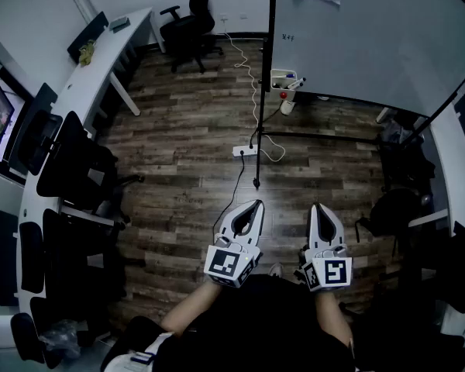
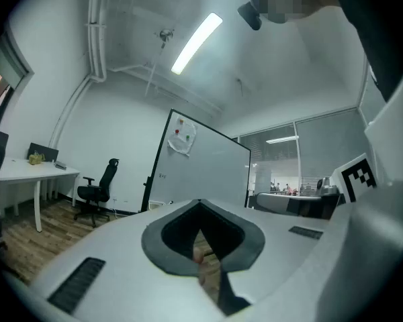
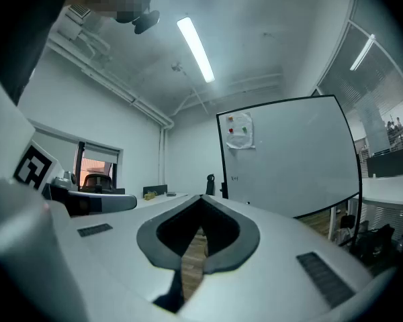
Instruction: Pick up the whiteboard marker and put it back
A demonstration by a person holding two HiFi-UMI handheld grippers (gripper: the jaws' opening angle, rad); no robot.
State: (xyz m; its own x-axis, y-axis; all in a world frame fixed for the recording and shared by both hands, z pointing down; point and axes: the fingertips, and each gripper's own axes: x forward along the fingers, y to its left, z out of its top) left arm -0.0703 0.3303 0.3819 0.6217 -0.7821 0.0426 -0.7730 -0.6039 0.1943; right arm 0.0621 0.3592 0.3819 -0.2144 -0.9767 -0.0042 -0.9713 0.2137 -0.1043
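Evidently the pick-up had not begun: both grippers were held level near the body, well apart from the whiteboard [image 1: 356,37].

- The left gripper [image 1: 254,204] had its jaws together with nothing between them.
- The right gripper [image 1: 320,207] was likewise closed and empty.
- The marker [image 1: 295,82] sat in a small white holder [image 1: 279,74] at the whiteboard's lower left edge, across the wood floor [image 1: 186,146]. It was too small to tell its colour or how it lay.
- A red item [image 1: 283,95] hung just below the holder; I couldn't tell what it was.

Judgement on handling:

- The marker would be light, stiff and smooth plastic, and not fragile.
- Being round, it could roll or twist between flat pads.
- It was best taken across the barrel near mid-length, clear of the cap, with the jaws square to its axis.
- A modest squeeze should hold it.
- The holder wall might crowd one jaw on the way in.
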